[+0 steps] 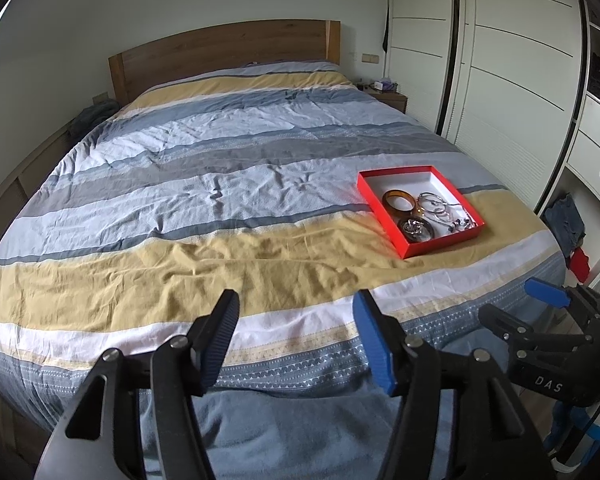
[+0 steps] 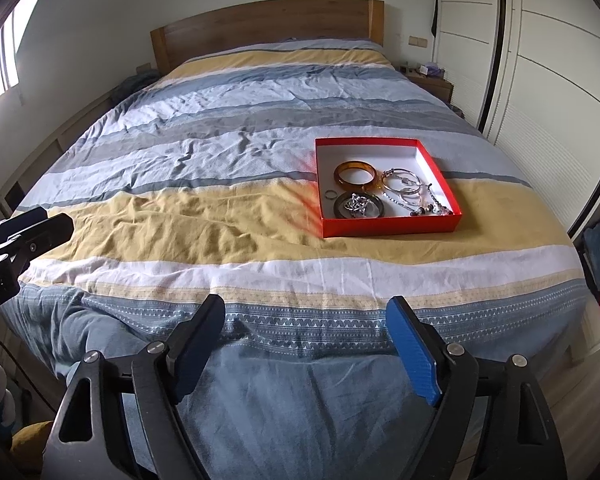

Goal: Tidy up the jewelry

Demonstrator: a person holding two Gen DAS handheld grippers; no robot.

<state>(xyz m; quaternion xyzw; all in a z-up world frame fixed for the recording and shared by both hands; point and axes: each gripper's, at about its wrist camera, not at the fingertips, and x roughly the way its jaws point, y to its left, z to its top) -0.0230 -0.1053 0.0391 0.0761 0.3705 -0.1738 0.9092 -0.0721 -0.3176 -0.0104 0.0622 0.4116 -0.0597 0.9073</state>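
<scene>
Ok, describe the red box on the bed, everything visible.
The red box is a shallow, open, lidless square tray, cardboard by its look, red outside and white inside. It lies flat on the bedspread's yellow stripe, toward the bed's right side. Bangles, rings and chains rest inside, mostly toward its near end. Nothing else touches it.

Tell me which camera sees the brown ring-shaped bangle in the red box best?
The right wrist view: the brown ring-shaped bangle looks bigger and rounder inside the red box. The left wrist view shows it smaller, off to the side.
</scene>
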